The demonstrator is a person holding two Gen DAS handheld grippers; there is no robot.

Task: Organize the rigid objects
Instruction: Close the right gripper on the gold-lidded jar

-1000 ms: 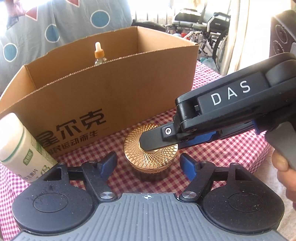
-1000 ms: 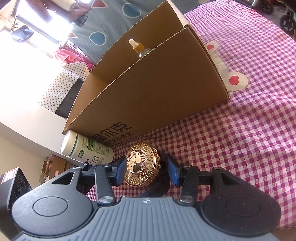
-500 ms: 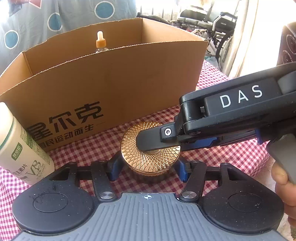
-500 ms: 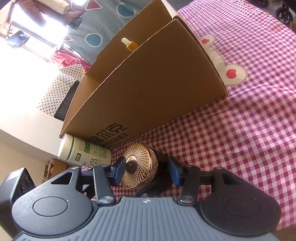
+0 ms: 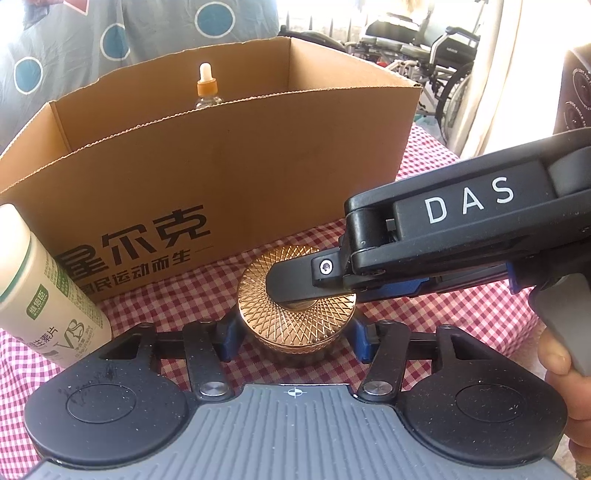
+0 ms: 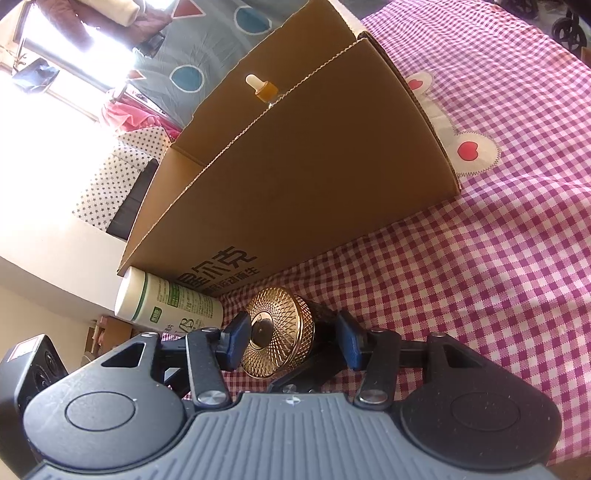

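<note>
Both tongs on one gold-lidded jar (image 5: 297,306): left gripper (image 5: 295,334) just closed, pads on its sides; right gripper (image 6: 291,341) clamps lid-top and base. Jar sits on checked cloth (image 6: 480,258), 6 o'clock of the single carton (image 5: 229,177). Looks rigid, heavy, slick; the sides seem the safest hold. One white bottle (image 5: 44,295), 9 o'clock; one dropper bottle (image 5: 205,86) boxed.

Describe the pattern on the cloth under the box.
The cloth has a red-and-white check, clearest in the right wrist view.

- I see a red-and-white checked tablecloth (image 5: 436,173) covering the table, with an appliqué heart patch (image 6: 469,149) near its far edge.
- Wheelchairs (image 5: 436,48) stand beyond the table.
- A grey dotted curtain (image 5: 122,33) hangs behind.
</note>
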